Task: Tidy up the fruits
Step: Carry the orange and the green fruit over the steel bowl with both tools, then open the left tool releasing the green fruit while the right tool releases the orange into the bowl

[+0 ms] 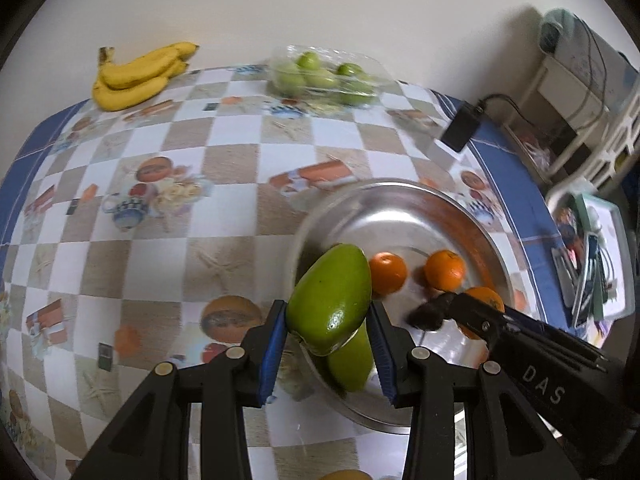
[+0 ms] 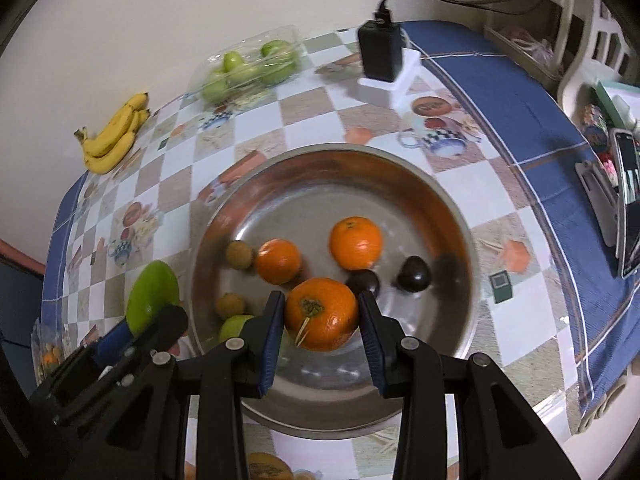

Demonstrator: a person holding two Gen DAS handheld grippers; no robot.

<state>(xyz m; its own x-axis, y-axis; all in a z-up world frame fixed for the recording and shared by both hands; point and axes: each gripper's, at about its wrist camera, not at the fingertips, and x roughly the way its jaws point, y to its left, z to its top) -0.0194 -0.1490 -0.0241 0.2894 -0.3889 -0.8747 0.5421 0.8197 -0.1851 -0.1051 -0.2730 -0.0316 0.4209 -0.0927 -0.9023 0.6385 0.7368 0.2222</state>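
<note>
My left gripper (image 1: 327,334) has its blue pads clamped on a green mango (image 1: 329,298), which hangs over the near-left rim of the steel bowl (image 1: 404,196). The mango's long axis runs away from my fingers, rounded end nearest the pads, narrower end pointing up toward the far side of the table (image 1: 224,152). The gripper tilts steeply downward. In the right wrist view my right gripper (image 2: 322,322) is closed on an orange (image 2: 322,314), stem end facing the camera, held above the bowl's floor and also angled steeply down. Below it lie two more oranges (image 2: 278,261), two dark fruits (image 2: 414,274) and some small brownish ones (image 2: 240,254) (I cannot tell what kind). A bunch of bananas (image 1: 138,76) and a clear box of green fruit (image 1: 326,76) sit at the table's far edge, well apart from the bowl.
</note>
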